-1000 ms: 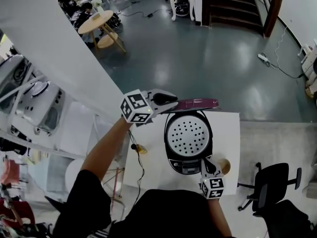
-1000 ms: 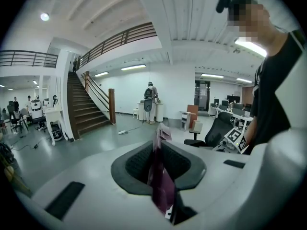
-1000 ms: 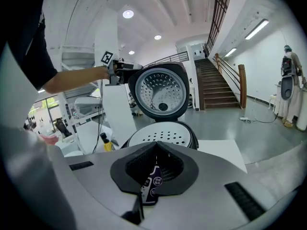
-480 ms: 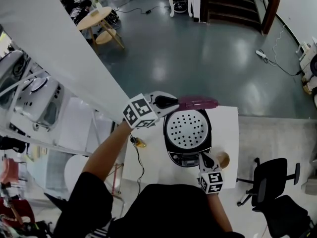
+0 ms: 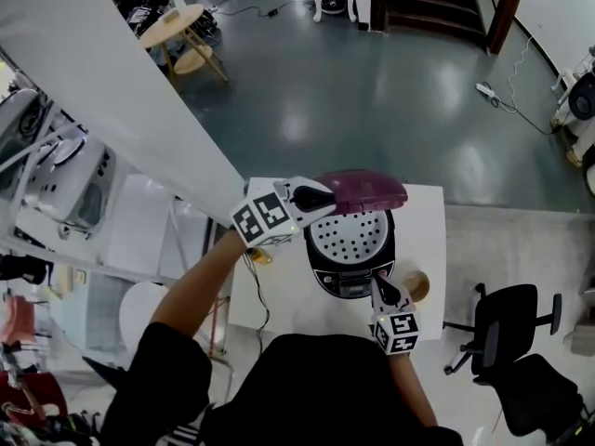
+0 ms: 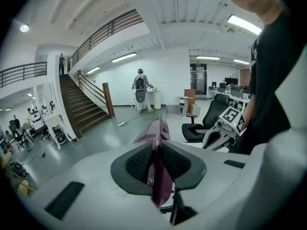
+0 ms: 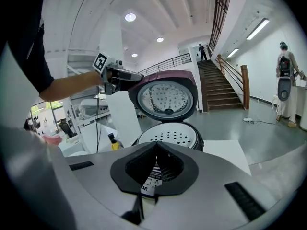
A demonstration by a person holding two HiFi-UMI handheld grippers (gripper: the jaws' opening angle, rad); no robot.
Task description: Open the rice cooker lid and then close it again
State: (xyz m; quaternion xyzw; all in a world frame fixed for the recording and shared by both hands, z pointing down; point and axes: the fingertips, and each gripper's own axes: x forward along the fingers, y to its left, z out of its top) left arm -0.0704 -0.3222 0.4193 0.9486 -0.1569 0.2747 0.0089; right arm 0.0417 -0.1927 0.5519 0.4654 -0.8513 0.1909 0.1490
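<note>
A black rice cooker (image 5: 351, 266) with a perforated white inner lid stands on a white table (image 5: 423, 240). Its maroon outer lid (image 5: 364, 190) stands half raised over the back of the pot. My left gripper (image 5: 325, 196) is shut on the lid's left edge; in the left gripper view the maroon lid (image 6: 157, 131) is pinched between the pads. My right gripper (image 5: 379, 288) is shut and empty, resting by the cooker's front panel. In the right gripper view the cooker (image 7: 169, 136) lies just beyond the jaws, and the lid (image 7: 165, 97) tilts above it.
A small yellow bottle (image 5: 261, 256) and a black cable lie left of the cooker. A round brown cup (image 5: 417, 284) stands at its right. A black office chair (image 5: 509, 334) is right of the table. A white beam (image 5: 121, 100) runs along the left.
The left gripper has come down and toward me with the lid, and the lid now tilts further over the pot. The right gripper has stayed put.
</note>
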